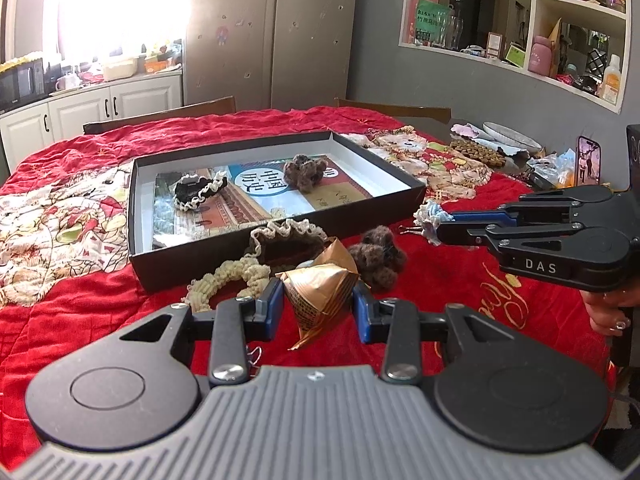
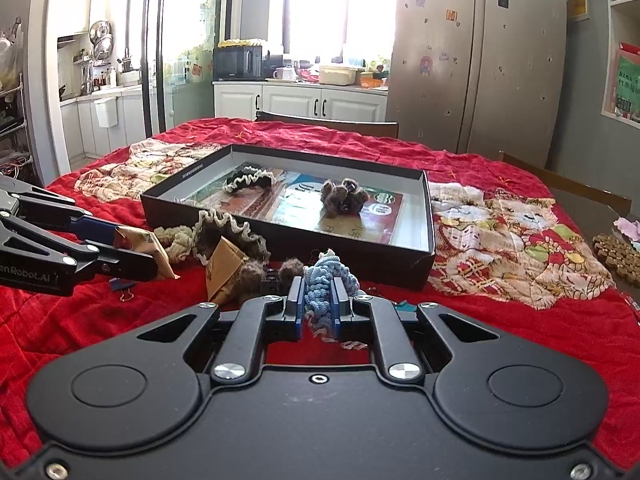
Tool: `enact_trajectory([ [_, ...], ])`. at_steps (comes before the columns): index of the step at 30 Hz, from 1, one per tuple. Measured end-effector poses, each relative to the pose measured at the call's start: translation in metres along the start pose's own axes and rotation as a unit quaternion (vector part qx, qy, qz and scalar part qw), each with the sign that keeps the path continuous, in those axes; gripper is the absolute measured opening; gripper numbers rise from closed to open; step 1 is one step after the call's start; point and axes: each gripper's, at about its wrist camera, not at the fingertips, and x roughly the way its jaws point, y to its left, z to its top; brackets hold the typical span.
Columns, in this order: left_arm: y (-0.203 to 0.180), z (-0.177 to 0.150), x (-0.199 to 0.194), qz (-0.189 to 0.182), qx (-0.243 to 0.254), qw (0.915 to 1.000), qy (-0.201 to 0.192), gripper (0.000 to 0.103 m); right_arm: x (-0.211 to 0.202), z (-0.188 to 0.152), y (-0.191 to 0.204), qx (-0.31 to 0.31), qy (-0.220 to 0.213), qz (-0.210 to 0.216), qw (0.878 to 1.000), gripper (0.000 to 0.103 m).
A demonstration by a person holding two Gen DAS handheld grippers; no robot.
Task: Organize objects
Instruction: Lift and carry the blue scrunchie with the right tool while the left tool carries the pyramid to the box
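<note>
My left gripper (image 1: 318, 304) is shut on a gold-brown pyramid packet (image 1: 320, 292), held just above the red cloth in front of the black box (image 1: 276, 248). My right gripper (image 2: 318, 300) is shut on a blue knitted scrunchie (image 2: 326, 280), also visible in the left wrist view (image 1: 430, 218). The box holds a black-and-cream scrunchie (image 1: 198, 192) and a brown fuzzy scrunchie (image 1: 304, 172) on a printed sheet. In front of the box lie a cream scrunchie (image 1: 228, 278), a dark frilled scrunchie (image 1: 288, 236), a brown fuzzy scrunchie (image 1: 378, 258) and a second packet (image 2: 224, 268).
The table wears a red quilt (image 1: 480, 300) with patchwork cats. A binder clip (image 2: 126, 290) lies on the cloth at left. At the right edge sit a bead mat (image 1: 476, 152), a plate (image 1: 512, 136), a phone (image 1: 588, 160) and clutter. Chairs stand behind the table.
</note>
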Motion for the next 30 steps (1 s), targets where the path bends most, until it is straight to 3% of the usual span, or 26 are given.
enact_trajectory([
  [30,-0.001,0.032,0.000,-0.004,0.002,0.9992,-0.039,0.040,-0.001,0.038,0.001,-0.008,-0.036,0.002,0.999,0.013],
])
